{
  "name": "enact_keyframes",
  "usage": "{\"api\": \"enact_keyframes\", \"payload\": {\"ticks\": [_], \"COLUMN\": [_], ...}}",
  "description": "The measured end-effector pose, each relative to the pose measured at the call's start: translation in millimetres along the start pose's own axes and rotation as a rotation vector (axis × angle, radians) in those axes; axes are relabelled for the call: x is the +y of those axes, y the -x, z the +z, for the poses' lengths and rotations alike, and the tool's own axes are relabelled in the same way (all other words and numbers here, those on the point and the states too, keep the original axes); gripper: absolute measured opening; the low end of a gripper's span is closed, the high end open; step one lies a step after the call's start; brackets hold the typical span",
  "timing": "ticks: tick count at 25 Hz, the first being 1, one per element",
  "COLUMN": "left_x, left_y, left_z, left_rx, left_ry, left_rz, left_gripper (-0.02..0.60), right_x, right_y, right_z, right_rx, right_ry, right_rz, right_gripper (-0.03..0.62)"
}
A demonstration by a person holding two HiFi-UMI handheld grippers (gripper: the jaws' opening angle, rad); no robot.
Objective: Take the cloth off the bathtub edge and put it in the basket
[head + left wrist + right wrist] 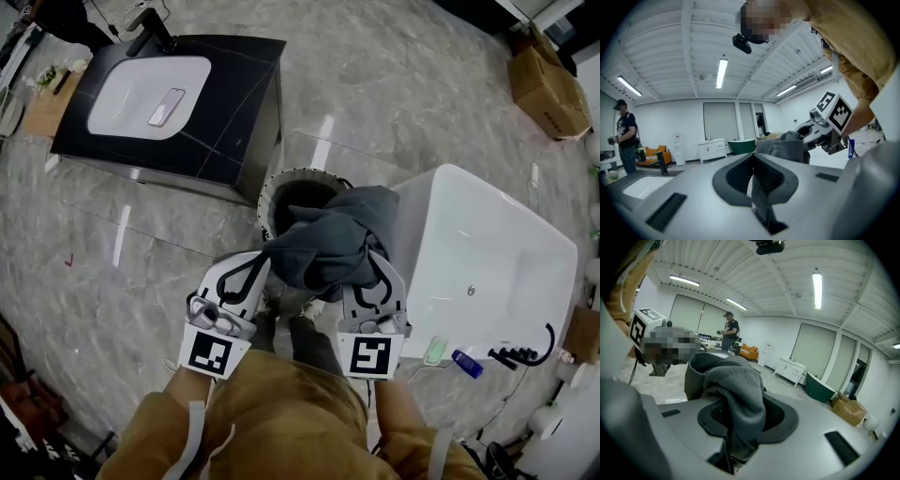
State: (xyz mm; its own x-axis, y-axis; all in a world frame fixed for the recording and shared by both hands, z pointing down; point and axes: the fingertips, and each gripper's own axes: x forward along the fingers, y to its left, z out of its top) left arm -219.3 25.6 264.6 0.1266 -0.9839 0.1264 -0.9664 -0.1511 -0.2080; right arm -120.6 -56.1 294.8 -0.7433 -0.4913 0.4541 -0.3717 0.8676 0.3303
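Note:
A dark grey cloth (328,234) hangs bunched between my two grippers, just above the round dark basket (279,187) on the floor. My left gripper (251,267) is shut on the cloth's left corner; in the left gripper view a thin strip of cloth (761,201) is pinched between the jaws. My right gripper (375,267) is shut on the right part, and the cloth (736,385) drapes thickly over its jaws in the right gripper view. The white bathtub (487,253) stands directly right of the basket. The cloth hides part of the basket's mouth.
A black vanity (234,94) with a white sink holding a phone (166,106) stands at the back left. A blue bottle (466,363), a green item (436,351) and a black faucet (520,354) sit on the tub's near end. Cardboard boxes (548,89) lie far right.

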Motion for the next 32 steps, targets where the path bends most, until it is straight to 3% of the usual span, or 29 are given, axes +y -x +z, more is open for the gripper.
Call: {"api": "enact_keyframes", "payload": {"ticks": [15, 32], "left_x": [-11.5, -38.2], "left_y": [-40.4, -70.6], "left_z": [-172.9, -323.0], "left_rx": [0.083, 0.125], "left_ry": [0.116, 0.121], "left_rz": [0.043, 0.031], "left_gripper": [0.006, 0.006], "right_x": [39.4, 95.9], "right_y": [-144.6, -252.0], "right_z": [-141.2, -301.8], "right_rx": [0.048, 0.119], "right_ry": [-0.031, -0.008], "right_rz": [0.037, 0.083], "right_gripper": [0.117, 0.118]}}
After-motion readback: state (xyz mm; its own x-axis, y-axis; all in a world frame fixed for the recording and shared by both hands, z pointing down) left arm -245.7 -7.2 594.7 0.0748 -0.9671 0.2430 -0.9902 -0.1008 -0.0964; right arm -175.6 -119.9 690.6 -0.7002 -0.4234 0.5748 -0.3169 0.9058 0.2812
